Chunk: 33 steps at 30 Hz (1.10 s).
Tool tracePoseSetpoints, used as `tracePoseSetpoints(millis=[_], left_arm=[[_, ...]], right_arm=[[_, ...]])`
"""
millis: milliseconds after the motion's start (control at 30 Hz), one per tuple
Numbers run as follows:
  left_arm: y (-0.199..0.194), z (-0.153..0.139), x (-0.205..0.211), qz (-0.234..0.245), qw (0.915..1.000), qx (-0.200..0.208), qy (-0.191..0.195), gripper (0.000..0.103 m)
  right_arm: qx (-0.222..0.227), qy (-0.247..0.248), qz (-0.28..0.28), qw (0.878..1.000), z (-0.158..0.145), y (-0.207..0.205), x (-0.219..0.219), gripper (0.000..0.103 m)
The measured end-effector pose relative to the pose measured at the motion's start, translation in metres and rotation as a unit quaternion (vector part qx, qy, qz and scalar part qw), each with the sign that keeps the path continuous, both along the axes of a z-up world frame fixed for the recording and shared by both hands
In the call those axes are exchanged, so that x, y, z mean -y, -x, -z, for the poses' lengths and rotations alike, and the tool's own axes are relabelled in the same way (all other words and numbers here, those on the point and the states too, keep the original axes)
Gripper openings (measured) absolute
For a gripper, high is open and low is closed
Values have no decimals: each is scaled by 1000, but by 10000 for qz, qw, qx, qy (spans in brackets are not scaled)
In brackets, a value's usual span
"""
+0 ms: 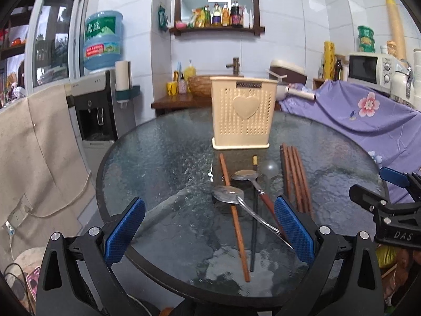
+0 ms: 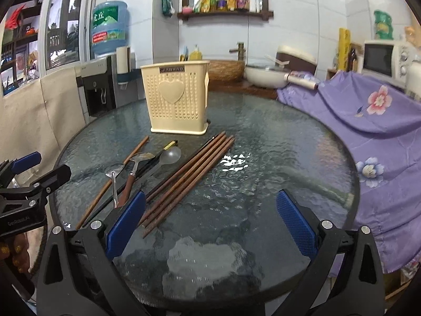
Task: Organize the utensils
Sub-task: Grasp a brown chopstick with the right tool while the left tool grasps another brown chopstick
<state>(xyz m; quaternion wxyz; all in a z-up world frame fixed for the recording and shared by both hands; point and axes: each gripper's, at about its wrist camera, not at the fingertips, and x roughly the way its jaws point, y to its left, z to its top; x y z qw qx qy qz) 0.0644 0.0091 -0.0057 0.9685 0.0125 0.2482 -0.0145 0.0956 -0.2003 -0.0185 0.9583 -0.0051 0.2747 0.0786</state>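
Observation:
A cream utensil holder [image 1: 242, 114] with a heart on its front stands upright at the far side of a round glass table [image 1: 158, 163]; it also shows in the right wrist view [image 2: 176, 100]. In front of it lie two metal spoons [image 1: 227, 193], a clear plastic spoon [image 1: 269, 168], a single brown chopstick [image 1: 235, 218], a black chopstick [image 1: 254, 226] and a bundle of brown chopsticks [image 1: 296, 181], [image 2: 184, 181]. My left gripper [image 1: 209, 226] is open and empty above the spoons' handles. My right gripper [image 2: 210, 226] is open and empty, to the right of the chopstick bundle.
A purple flowered cloth [image 2: 381, 137] covers the counter on the right, touching the table edge. A water dispenser [image 1: 97, 100] stands at back left. A sink counter with a basket and a pan [image 2: 263, 75] is behind the table. A microwave [image 1: 368, 68] is at back right.

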Motion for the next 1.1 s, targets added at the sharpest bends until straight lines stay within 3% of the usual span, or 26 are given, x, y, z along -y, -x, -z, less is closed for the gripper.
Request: tracePoseSetpoints(millis=[100,167,233,433,533,700,1100], left_arm=[[-22,-1,-10,29,9995,-289,103,95],[-38,-1,-16,55,9986,-496,161,89],[-58,3,-22,135,9954,-909,271,74],[-88,18,-34,345,9789,-1781,941,52],[-91,23,-27,513,9730,-1997,1040,50],[-92,24,-18,602,9705,-2079,1058,50],[-94,31,-15,625,9667,-2275,987,50]], right_arm=[[-372,-421,-57,9984,1,-32,6,86],[-610,-463,-35,9971,1,-55,5,78],[-847,-510,-17,9951,3,-75,5,70],[-1689,-801,111,9823,13,-134,13,47],[-1884,-854,140,9783,15,-156,13,40],[-2217,-771,338,9715,23,-181,9,25],[-2594,-512,633,9623,33,-224,14,18]])
